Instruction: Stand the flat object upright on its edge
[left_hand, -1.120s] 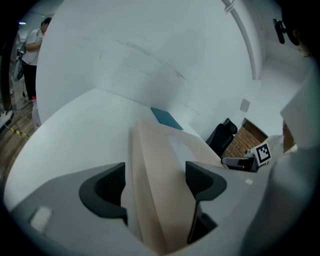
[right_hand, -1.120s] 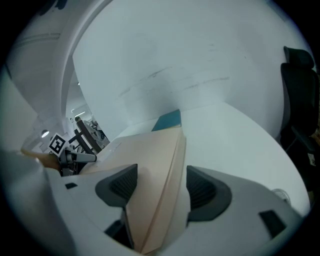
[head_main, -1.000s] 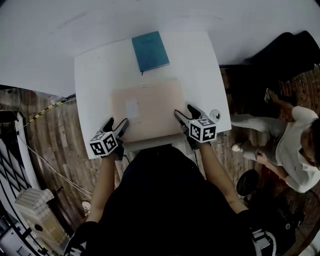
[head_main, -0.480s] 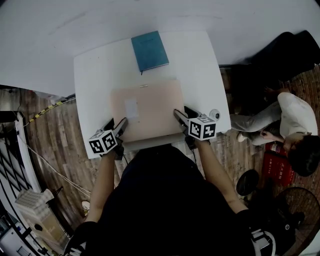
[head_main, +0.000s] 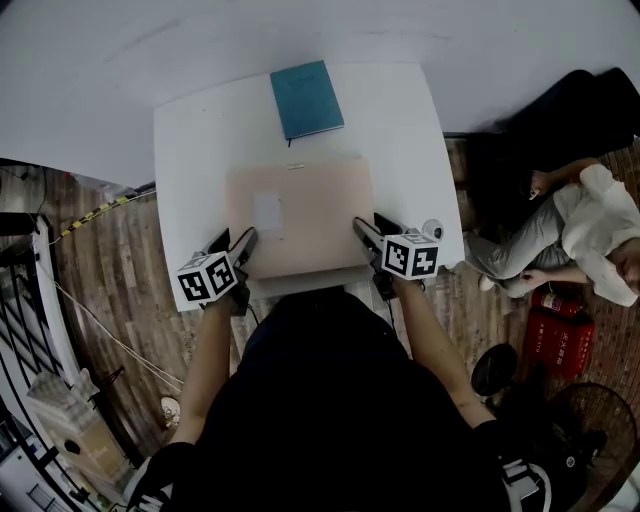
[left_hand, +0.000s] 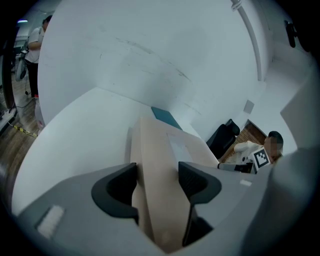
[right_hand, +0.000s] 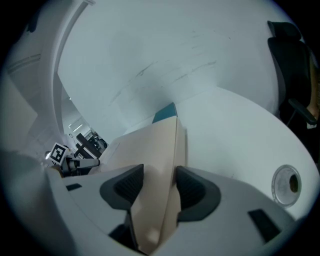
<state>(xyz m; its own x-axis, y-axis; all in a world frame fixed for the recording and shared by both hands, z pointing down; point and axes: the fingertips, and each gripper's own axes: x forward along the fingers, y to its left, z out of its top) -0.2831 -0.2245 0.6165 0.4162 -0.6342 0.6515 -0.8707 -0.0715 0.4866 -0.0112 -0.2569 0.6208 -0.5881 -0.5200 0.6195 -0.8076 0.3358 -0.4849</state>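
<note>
We are closing left gripper (head_main: 234, 243) and right gripper (head_main: 372, 228) onto near corners of the flat beige box (head_main: 300, 205); pads seemingly gripping, readying it for tipping upright.

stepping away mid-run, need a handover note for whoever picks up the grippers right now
Left gripper: jaws have just been closing; pads now on the near left corner of the flat tan cardboard box.
Right gripper: likewise just closed, pads on the box's near right corner.
Things: the box lies flat on the white table; a teal notebook lies beyond it, apart from it.
Done: both corners gripped.
Left: tip the box up onto its edge, steady it, then release.
</note>
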